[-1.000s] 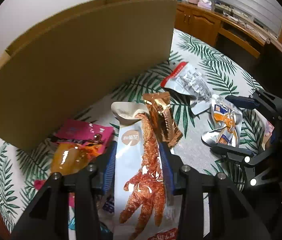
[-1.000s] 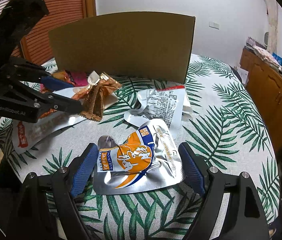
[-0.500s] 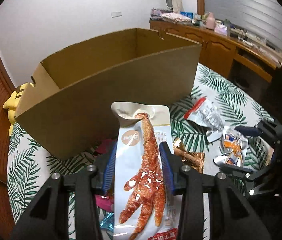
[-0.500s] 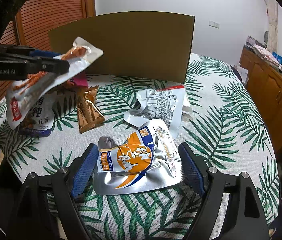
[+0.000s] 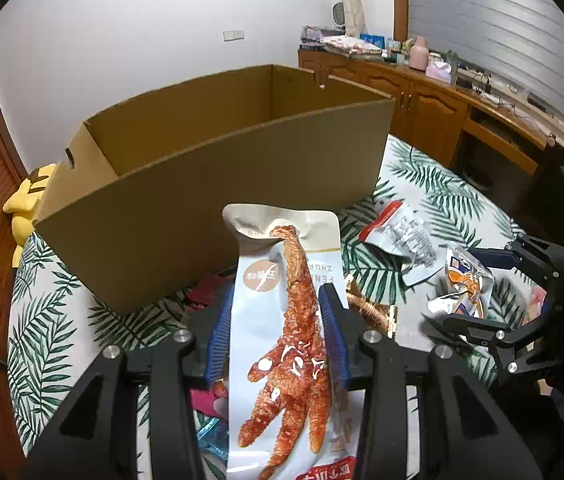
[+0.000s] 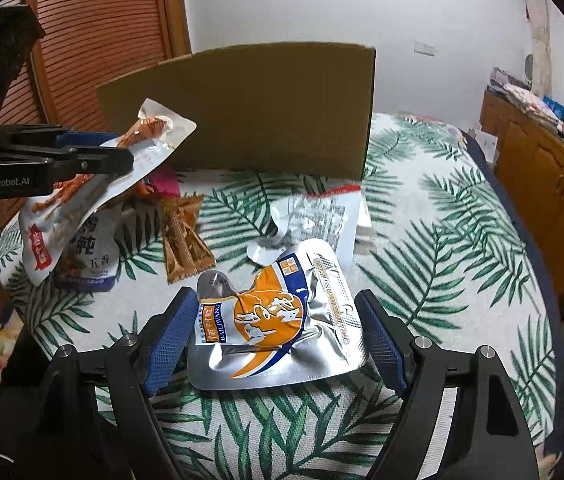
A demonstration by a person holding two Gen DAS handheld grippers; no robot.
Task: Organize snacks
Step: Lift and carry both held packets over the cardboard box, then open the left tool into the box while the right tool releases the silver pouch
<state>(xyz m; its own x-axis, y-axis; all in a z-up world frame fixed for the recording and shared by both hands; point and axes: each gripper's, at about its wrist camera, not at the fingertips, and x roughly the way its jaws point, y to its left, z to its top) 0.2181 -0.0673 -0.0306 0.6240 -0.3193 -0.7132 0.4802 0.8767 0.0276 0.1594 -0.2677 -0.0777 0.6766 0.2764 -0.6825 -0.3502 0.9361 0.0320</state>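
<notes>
Item: white plastic chicken-foot snack pouch [image 5: 282,320], clamped mid-body by the left gripper [image 5: 278,332], held above the table short of the open brown cardboard box [image 5: 210,168]. Handling advice: clear the near wall before releasing. Right gripper [image 6: 278,344]: fingers wide, straddling a silver-and-orange foil pouch [image 6: 274,320], not pressing it. Adjacent: bronze wrapper [image 6: 184,236], silver red-edged packet [image 6: 317,216], leaf-print tablecloth [image 6: 441,264].

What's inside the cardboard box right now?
Only bare inner walls show inside the cardboard box from the left wrist view. No snack is visible in it, but the near wall hides the floor, so its contents cannot be confirmed.
</notes>
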